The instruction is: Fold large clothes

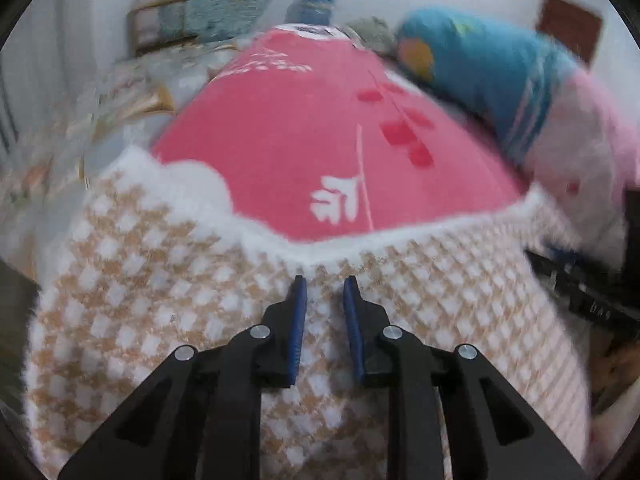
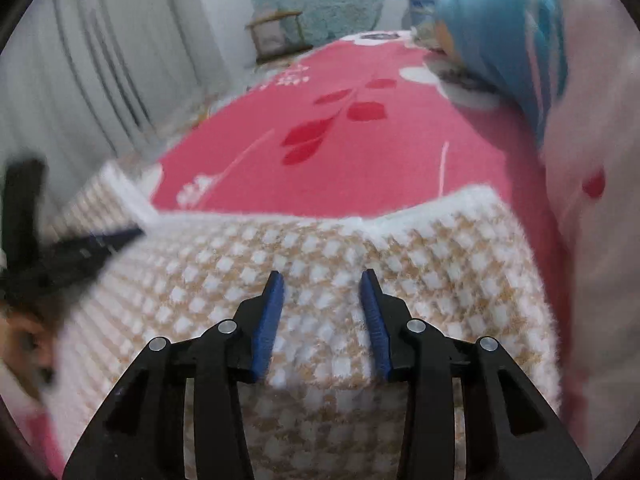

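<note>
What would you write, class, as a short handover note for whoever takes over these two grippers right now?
Left gripper: jaws slightly apart over the checked garment, gripping nothing visible.
Right gripper: jaws open wider, also over the garment, empty.
The garment lies spread on the pink blanket, white trim towards the far side.
Done: the garment looks laid flat; how many folds are made is unclear.
Left: grip an edge and fold.

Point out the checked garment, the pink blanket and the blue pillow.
checked garment (image 1: 160,280): left wrist view, its tan-and-white front.
pink blanket (image 1: 288,128): left wrist view, plain pink middle.
blue pillow (image 1: 488,68): left wrist view, blue side.
</note>
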